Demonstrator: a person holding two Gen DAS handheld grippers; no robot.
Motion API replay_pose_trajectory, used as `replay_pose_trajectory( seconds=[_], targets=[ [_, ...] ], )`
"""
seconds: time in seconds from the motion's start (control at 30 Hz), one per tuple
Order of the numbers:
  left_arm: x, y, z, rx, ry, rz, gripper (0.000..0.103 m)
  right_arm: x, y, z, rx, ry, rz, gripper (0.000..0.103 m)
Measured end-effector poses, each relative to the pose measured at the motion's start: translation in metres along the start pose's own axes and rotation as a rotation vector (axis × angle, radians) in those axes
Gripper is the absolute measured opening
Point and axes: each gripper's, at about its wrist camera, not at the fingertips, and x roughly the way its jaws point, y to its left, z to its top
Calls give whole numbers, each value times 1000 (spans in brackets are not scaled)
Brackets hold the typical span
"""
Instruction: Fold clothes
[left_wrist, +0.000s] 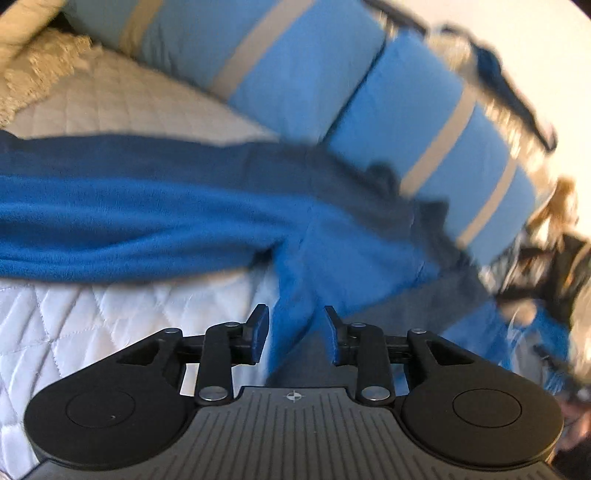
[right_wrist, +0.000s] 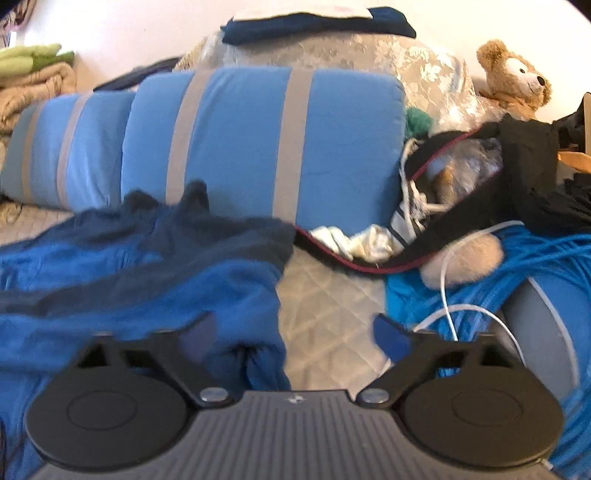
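A blue fleece garment (left_wrist: 147, 221) with a darker inner side lies stretched across the white quilted bed (left_wrist: 110, 325). One fold of it runs down between the fingers of my left gripper (left_wrist: 295, 332). The pads stand a little off the fold on both sides, so that gripper is open. In the right wrist view the same garment (right_wrist: 147, 295) is bunched at the left. Its right-hand corner hangs between the fingers of my right gripper (right_wrist: 295, 336). Those jaws are wide apart and open, and neither pad touches the cloth.
Two blue pillows with grey stripes (right_wrist: 258, 140) line the back of the bed (right_wrist: 325, 306). To the right are an open black bag of clothes (right_wrist: 480, 206), a white cable (right_wrist: 447, 295), a bright blue knit (right_wrist: 535, 266) and a teddy bear (right_wrist: 517, 77). A beige fringed throw (left_wrist: 37, 66) lies far left.
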Motion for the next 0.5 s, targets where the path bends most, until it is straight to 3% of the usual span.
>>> replay_pose_trajectory(
  seconds=[0.03, 0.1, 0.13, 0.3, 0.4, 0.5],
  targets=[
    [-5, -4, 0, -6, -18, -27, 31, 9, 3, 5, 5, 4, 14, 45],
    [-10, -15, -4, -11, -31, -63, 33, 31, 11, 14, 9, 11, 54, 26],
    [-10, -21, -7, -4, -26, -80, 34, 42, 17, 18, -4, 11, 65, 22],
    [14, -37, -30, 66, 81, -91, 35, 110, 52, 30, -122, 31, 102, 19],
    [32, -34, -47, 108, 139, -59, 35, 148, 56, 21, -147, 108, 62, 22],
    [37, -23, -59, 124, 132, -43, 35, 174, 40, 3, -113, 173, -38, 18]
  ],
)
